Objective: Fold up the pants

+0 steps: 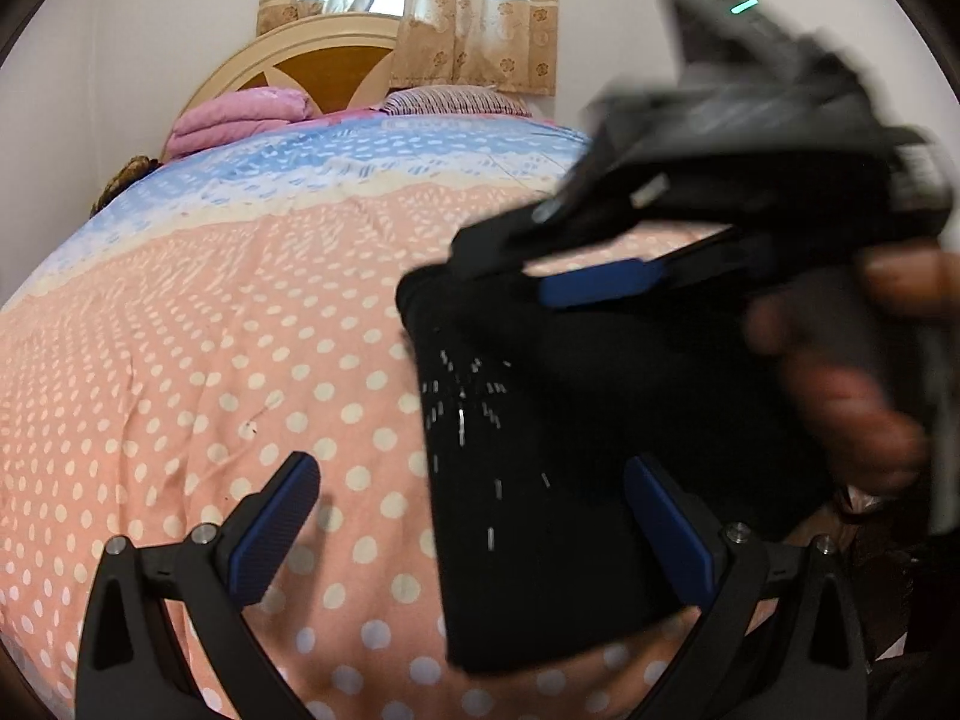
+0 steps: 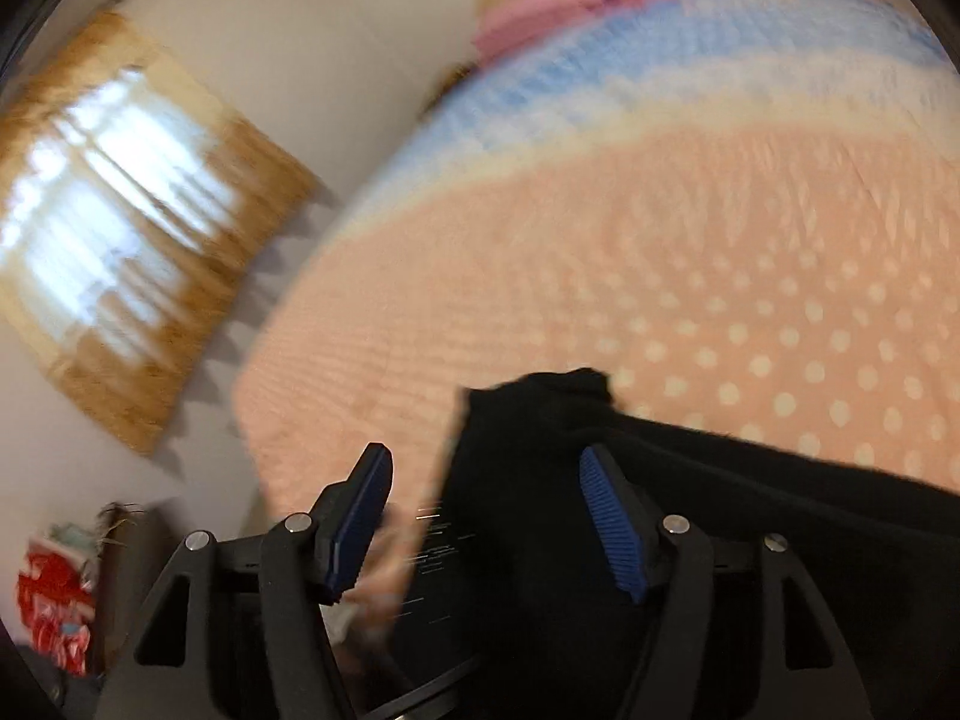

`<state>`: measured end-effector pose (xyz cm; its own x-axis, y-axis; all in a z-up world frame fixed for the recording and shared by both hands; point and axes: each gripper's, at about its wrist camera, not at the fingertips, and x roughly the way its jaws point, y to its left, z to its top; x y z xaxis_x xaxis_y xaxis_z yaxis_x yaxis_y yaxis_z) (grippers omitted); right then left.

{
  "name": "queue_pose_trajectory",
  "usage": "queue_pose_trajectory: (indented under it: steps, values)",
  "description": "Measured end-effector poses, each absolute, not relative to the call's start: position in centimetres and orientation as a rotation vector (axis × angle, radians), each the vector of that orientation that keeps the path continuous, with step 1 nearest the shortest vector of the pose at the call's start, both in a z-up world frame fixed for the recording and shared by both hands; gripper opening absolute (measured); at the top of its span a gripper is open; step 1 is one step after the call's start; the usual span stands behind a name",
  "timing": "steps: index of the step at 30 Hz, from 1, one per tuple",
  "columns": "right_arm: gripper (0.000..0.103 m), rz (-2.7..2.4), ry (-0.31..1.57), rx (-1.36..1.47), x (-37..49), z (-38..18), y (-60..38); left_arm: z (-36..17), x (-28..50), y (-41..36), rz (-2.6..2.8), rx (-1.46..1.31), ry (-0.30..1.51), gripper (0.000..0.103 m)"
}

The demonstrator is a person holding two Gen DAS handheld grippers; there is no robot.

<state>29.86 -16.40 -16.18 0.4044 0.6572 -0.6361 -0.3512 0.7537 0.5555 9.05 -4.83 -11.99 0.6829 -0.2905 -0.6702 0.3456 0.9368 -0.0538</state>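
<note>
The black pants (image 1: pixel 540 480) lie folded in a compact rectangle on the pink polka-dot bedspread (image 1: pixel 210 330), with small white flecks on the cloth. My left gripper (image 1: pixel 474 516) is open; its right finger is over the pants and its left finger over the bedspread. My right gripper (image 1: pixel 540 264) shows blurred in the left wrist view, above the pants' far edge. In the right wrist view the right gripper (image 2: pixel 486 516) is open over the pants (image 2: pixel 540 480), and the view is motion-blurred.
A wooden headboard (image 1: pixel 312 66), a pink folded blanket (image 1: pixel 234 120) and a striped pillow (image 1: pixel 450 99) are at the bed's far end. Curtained windows (image 1: pixel 420 0) are behind. A red object (image 2: pixel 54 612) sits on the floor left of the bed.
</note>
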Motion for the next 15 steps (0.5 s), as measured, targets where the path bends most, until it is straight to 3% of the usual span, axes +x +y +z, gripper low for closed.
queue_pose_trajectory:
  steps: [7,15]
  values:
    - [0.067,0.661,0.875,0.350,23.5,-13.5,-20.5,-11.3,8.3,-4.2,-0.344,0.072,0.702,0.103]
    - [0.067,0.556,0.883,0.500,15.8,-17.1,-32.0,-12.6,7.9,-5.7,-0.391,0.086,0.715,0.103]
